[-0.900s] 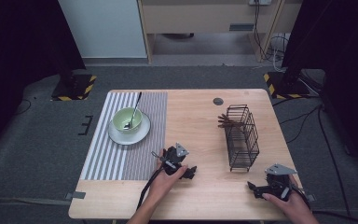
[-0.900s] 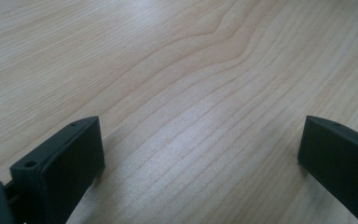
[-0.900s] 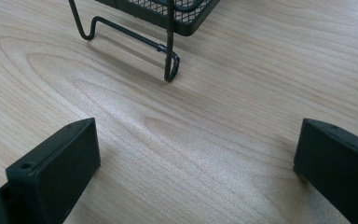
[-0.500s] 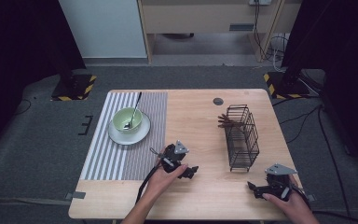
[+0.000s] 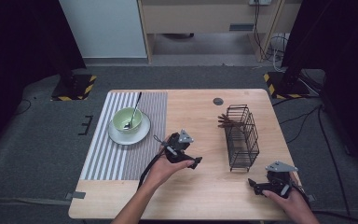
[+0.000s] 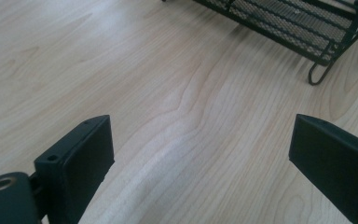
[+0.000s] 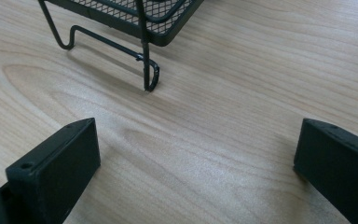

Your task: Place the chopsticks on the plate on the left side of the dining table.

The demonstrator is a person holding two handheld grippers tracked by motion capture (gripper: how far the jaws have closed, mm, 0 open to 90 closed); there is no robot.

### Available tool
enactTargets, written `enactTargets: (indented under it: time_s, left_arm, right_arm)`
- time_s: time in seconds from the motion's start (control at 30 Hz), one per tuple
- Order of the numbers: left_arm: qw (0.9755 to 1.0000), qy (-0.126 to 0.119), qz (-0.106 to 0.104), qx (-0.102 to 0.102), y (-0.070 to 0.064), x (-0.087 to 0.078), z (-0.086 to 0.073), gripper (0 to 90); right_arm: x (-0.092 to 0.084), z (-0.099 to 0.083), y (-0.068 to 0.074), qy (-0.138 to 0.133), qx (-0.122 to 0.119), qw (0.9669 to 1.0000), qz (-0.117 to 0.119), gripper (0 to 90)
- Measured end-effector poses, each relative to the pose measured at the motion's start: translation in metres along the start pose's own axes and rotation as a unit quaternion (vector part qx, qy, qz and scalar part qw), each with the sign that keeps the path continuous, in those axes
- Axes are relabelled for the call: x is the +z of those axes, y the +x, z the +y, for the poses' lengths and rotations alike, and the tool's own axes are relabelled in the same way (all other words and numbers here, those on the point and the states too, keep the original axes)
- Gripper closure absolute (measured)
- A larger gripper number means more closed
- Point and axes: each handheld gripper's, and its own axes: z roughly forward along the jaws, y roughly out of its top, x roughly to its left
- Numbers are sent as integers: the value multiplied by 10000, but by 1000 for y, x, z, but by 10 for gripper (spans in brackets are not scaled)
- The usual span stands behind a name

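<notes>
Black wire basket [image 5: 241, 136] stands upright on the right half of the pale wooden table [image 5: 200, 186], with brown utensils, possibly wooden, poking from its far end [image 5: 226, 121]. Left gripper [image 5: 193, 163]: jaws spread wide, nothing between them, over bare wood just left of the basket. Right gripper [image 5: 254, 186]: jaws likewise wide and empty, near the basket's front foot [image 7: 151, 77]. Green bowl [image 5: 127, 119] with spoon [image 5: 133, 112] sits on a white plate [image 5: 140, 136], striped mat [image 5: 116, 154], well apart.
</notes>
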Motion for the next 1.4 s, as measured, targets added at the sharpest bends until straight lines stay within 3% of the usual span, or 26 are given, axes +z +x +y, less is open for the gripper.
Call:
enactTargets:
  time_s: [0.3,0.63,0.83,1.13,1.2,1.4]
  left_arm:
    - [9998,-171,-36,-35,8,-6,20,103]
    - [9984,-436,-349,-15,17,-17,41,162]
    - [9979,-518,-388,9,19,-23,52,235]
    - [9975,-552,-415,134,19,-30,69,459]
    - [9971,-578,-491,94,20,-32,73,521]
    - [9964,-546,-604,230,20,-34,91,645]
  right_arm:
    - [1,1,0,4,52,10000,-23,3]
    - [1,1,0,13,54,10000,-21,3]
    - [1,1,0,6,54,10000,-28,3]
    - [1,1,0,8,54,10000,-27,3]
    - [1,1,0,5,54,10000,-25,3]
    - [1,1,0,6,53,10000,-28,3]
